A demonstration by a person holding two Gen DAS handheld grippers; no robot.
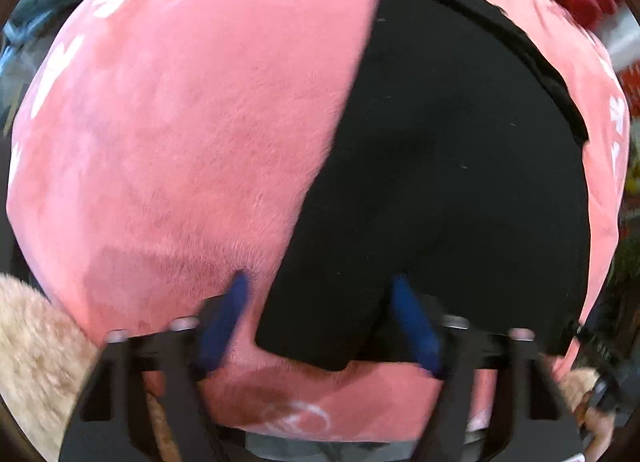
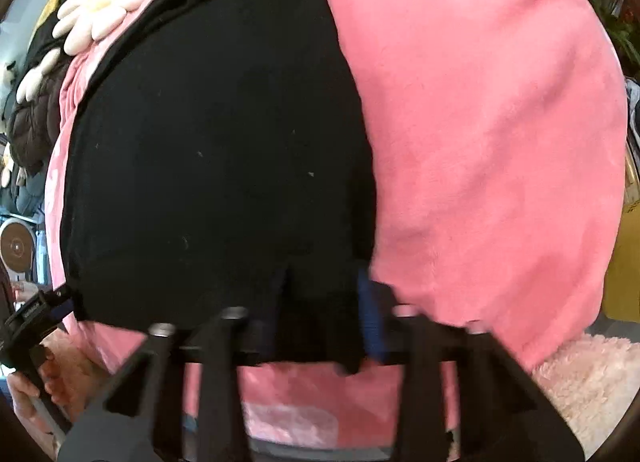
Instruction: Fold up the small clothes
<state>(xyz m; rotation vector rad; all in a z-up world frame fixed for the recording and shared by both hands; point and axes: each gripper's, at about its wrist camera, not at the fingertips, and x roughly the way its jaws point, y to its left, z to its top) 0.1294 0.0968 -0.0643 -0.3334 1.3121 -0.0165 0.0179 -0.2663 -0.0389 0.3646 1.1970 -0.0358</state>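
Observation:
A black garment (image 1: 440, 162) lies flat on a pink plush blanket (image 1: 160, 122), its far hem folded over. My left gripper (image 1: 320, 294) is open; its blue fingers (image 1: 236, 302) straddle the garment's near left corner without pressing on it. In the right wrist view the same black garment (image 2: 220, 162) fills the left half over the pink blanket (image 2: 480, 122). My right gripper (image 2: 324, 286) is shut on the garment's near right edge, and bunched black cloth covers one finger and hangs between both. The picture is blurred.
A cream shaggy rug (image 1: 36, 362) borders the blanket's near side. White daisy-shaped cushions (image 2: 100, 2) and a dark puffer jacket (image 2: 32, 122) lie beyond the far edge. A hand (image 2: 24, 382) holds the other gripper at the left.

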